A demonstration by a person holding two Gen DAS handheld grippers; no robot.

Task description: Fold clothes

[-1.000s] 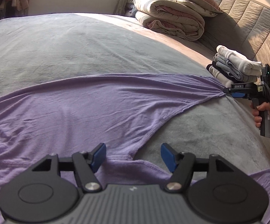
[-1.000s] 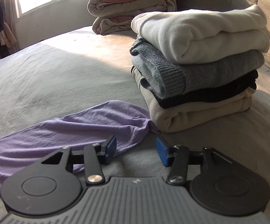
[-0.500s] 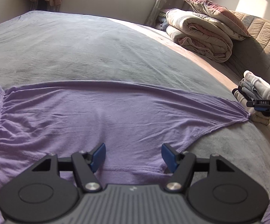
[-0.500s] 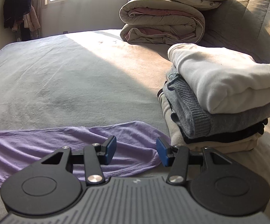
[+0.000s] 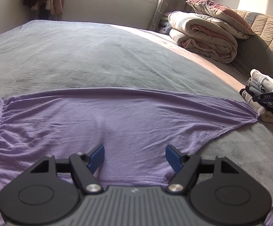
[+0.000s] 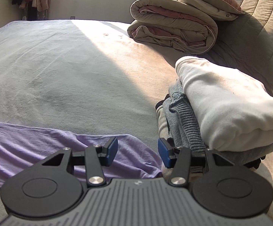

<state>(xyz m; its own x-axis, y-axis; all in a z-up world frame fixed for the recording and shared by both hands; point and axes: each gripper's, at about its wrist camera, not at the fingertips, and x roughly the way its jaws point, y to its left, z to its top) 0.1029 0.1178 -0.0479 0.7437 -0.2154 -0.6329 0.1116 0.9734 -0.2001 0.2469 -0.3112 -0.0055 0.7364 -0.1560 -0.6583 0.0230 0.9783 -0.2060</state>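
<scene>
A purple garment [image 5: 117,120] lies spread flat on the grey bed cover, its ribbed waistband at the left edge and one leg tapering to a point at the right. My left gripper [image 5: 134,157] hovers open over its near hem, nothing between the blue pads. In the right wrist view the garment's leg end [image 6: 129,148] lies just under my right gripper [image 6: 137,151], which is open and empty. The right gripper [image 5: 268,96] also shows at the far right of the left wrist view, lifted off the cloth tip.
A stack of folded clothes [image 6: 221,101], white on top of grey, sits right beside the right gripper. A rolled duvet [image 5: 202,37] and pillow rest against the padded headboard [image 5: 264,30]. Grey bed cover [image 5: 91,60] stretches toward the window; clothes hang in the far left corner.
Both grippers have pulled back and risen. The right gripper, earlier at the garment's leg tip, now sits off it. The garment lies flatter and wider.
</scene>
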